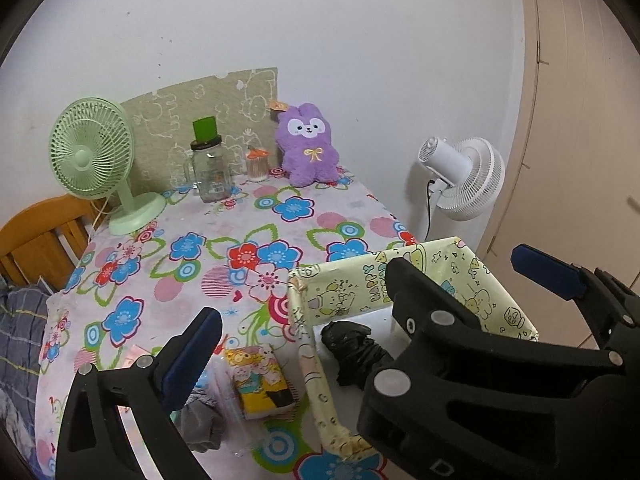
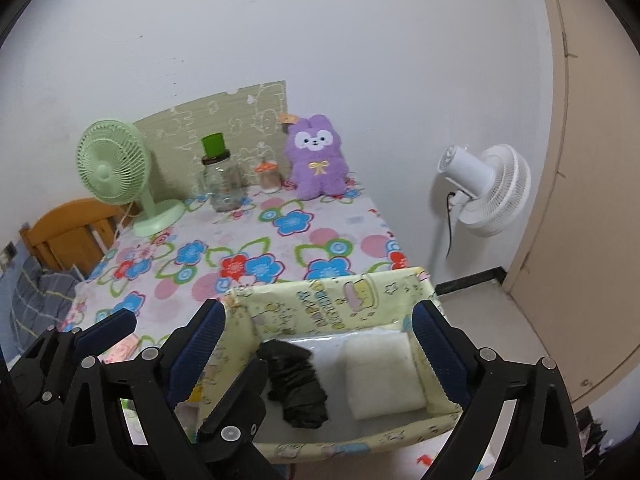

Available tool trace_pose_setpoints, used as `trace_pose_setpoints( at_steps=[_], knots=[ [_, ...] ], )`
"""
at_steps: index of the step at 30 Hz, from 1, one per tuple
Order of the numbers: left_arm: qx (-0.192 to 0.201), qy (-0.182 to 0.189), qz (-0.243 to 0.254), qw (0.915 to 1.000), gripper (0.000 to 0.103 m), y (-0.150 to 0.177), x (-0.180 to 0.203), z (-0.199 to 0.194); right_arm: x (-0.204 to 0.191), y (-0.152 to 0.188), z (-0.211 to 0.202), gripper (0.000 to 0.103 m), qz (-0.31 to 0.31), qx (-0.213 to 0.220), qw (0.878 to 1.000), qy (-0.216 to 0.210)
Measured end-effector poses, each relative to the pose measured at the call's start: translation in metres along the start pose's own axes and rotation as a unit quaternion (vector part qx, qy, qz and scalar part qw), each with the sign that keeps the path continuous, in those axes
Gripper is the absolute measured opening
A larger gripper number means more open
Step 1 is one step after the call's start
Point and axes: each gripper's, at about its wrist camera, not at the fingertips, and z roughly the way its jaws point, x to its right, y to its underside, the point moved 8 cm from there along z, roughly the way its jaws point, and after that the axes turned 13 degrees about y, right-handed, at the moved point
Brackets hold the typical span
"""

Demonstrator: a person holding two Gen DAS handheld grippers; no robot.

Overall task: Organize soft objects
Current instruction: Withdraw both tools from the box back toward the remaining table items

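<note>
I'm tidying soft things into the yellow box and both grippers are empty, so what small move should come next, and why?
Probably lower the left gripper onto the grey cloth lying on the table just outside the box, and close on it. The box already holds a black bundle and a white folded cloth, and the left gripper is open and nearest to the grey cloth.

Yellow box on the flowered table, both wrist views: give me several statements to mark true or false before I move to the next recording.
1. A black bundle lies inside the yellow box. True.
2. A white folded cloth lies beside it in the box. True.
3. The purple plush is in the box. False: it sits at the table's far edge, against the wall.
4. The right gripper holds the black bundle. False: its jaws are open and empty.
5. The tissue pack is outside the box. True.
</note>
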Motion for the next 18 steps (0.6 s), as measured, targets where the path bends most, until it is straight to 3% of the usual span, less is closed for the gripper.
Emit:
trace_pose_setpoints(
  at_steps=[18],
  knots=[
    [0.024,-0.005,-0.003,0.9997,0.103,0.014,-0.028,-0.042,-0.038,0.002,-0.042,0.097,-0.047,0.052,0.997,0.020]
  ],
)
